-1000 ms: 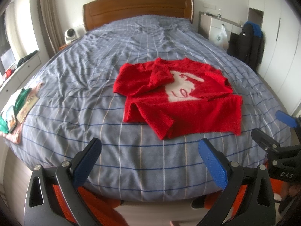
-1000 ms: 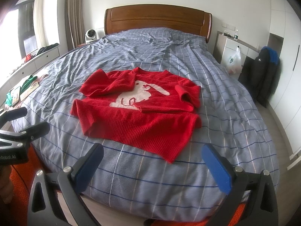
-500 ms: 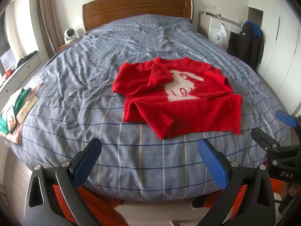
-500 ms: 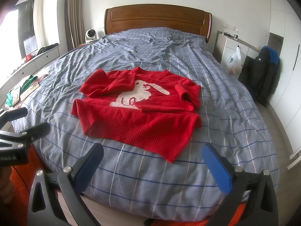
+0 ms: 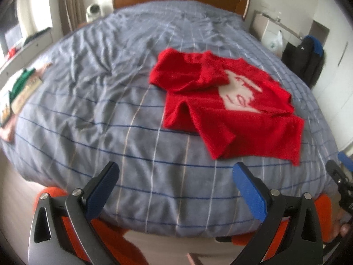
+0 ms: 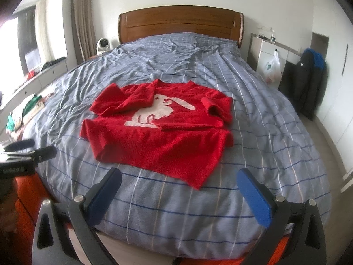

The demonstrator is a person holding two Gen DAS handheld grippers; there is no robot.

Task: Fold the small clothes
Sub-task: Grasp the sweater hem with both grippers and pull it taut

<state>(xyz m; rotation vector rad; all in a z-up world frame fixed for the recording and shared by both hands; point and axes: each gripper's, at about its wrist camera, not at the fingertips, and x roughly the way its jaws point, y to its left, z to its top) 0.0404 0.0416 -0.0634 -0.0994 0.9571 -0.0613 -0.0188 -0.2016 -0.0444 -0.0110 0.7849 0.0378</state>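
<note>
Red sweater lying on the bed, both claws spread wide and empty.

The bed point(image 6: 253, 114), under a blue-grey checked cover, fills both views, with a wooden headboard point(image 6: 179, 25) at its far end. The red sweater point(image 6: 158, 130) lies near the middle of the cover, front up, a white rabbit on its chest; both sleeves are folded in over the body and the hem corner nearest the foot is wrinkled. The right wrist view shows the rabbit sharply, and the left claw point(image 6: 24, 148) at its left edge; the left wrist view is blurred and the motif point(image 5: 240, 92) is only a pale patch. The left claw point(image 5: 176, 190) and right claw point(image 6: 179, 192) hover at the foot of the bed, apart from the sweater.
</note>
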